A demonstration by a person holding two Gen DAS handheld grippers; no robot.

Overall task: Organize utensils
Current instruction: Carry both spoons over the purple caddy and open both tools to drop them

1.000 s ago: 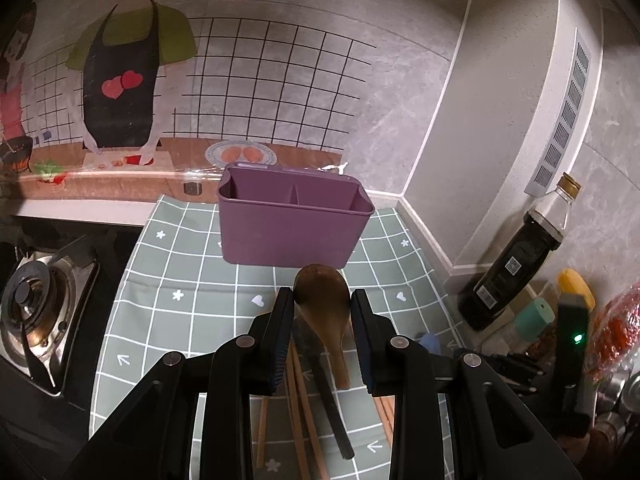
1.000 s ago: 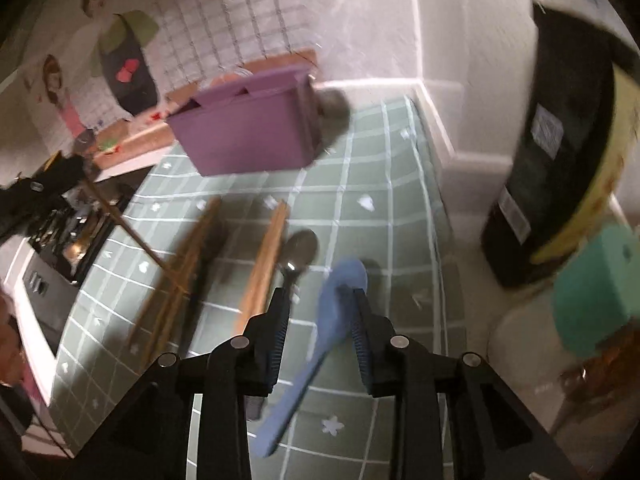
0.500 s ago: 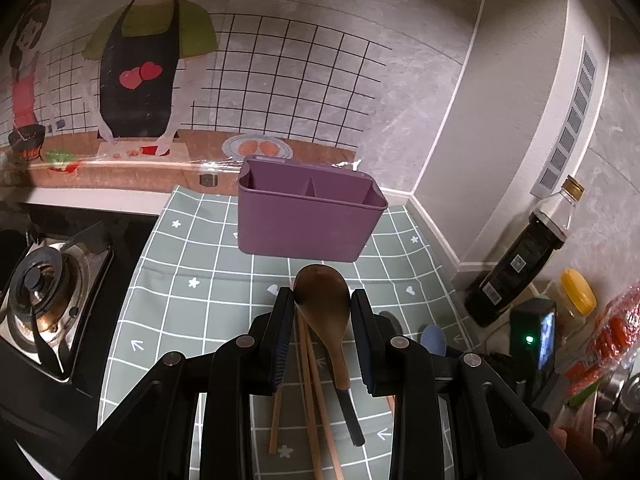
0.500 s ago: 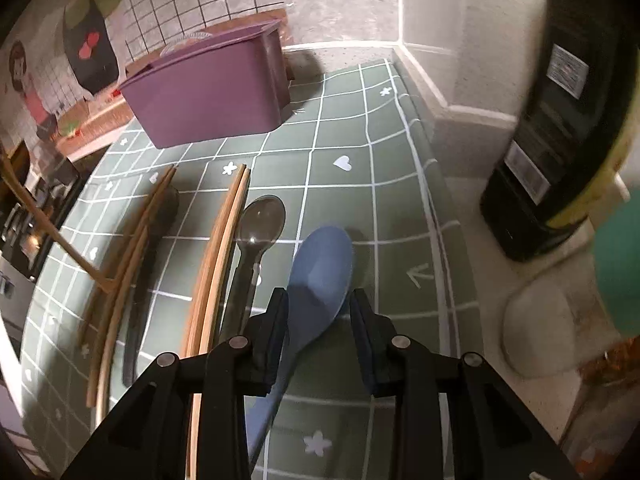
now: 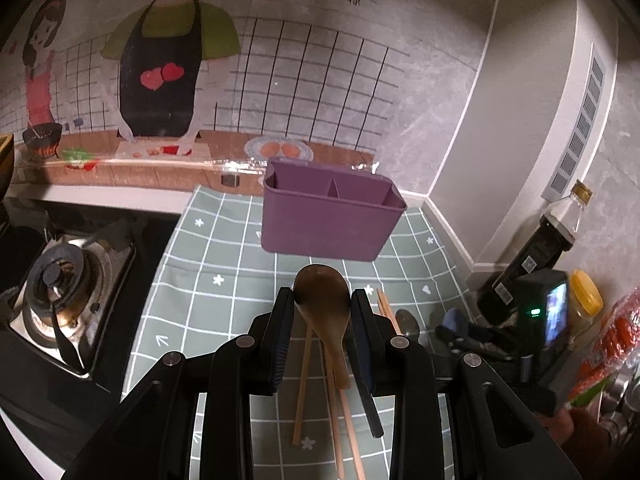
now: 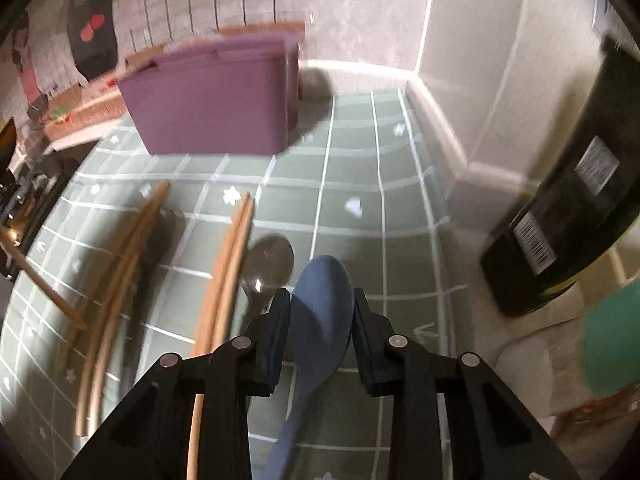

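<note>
My left gripper (image 5: 322, 308) is shut on a brown wooden spoon (image 5: 323, 304), held above the green checked mat (image 5: 208, 276). A purple divided utensil holder (image 5: 330, 216) stands ahead of it near the wall. My right gripper (image 6: 322, 310) is shut on a blue spoon (image 6: 322, 300), bowl forward, low over the mat (image 6: 360, 168). A dark metal spoon (image 6: 267, 266) and wooden chopsticks (image 6: 224, 276) lie on the mat to its left. The holder (image 6: 212, 104) is ahead on the left, blurred.
A gas stove burner (image 5: 60, 280) sits left of the mat. A dark sauce bottle (image 5: 532, 256) (image 6: 568, 216), a yellow-capped jar (image 5: 584, 300) and a teal object (image 6: 612, 340) stand at the right by the wall corner. More chopsticks (image 6: 116, 276) lie left on the mat.
My left gripper has lifted and pulled back with the wooden spoon. My right gripper has closed in on the blue spoon and raised it, swinging toward the holder.
</note>
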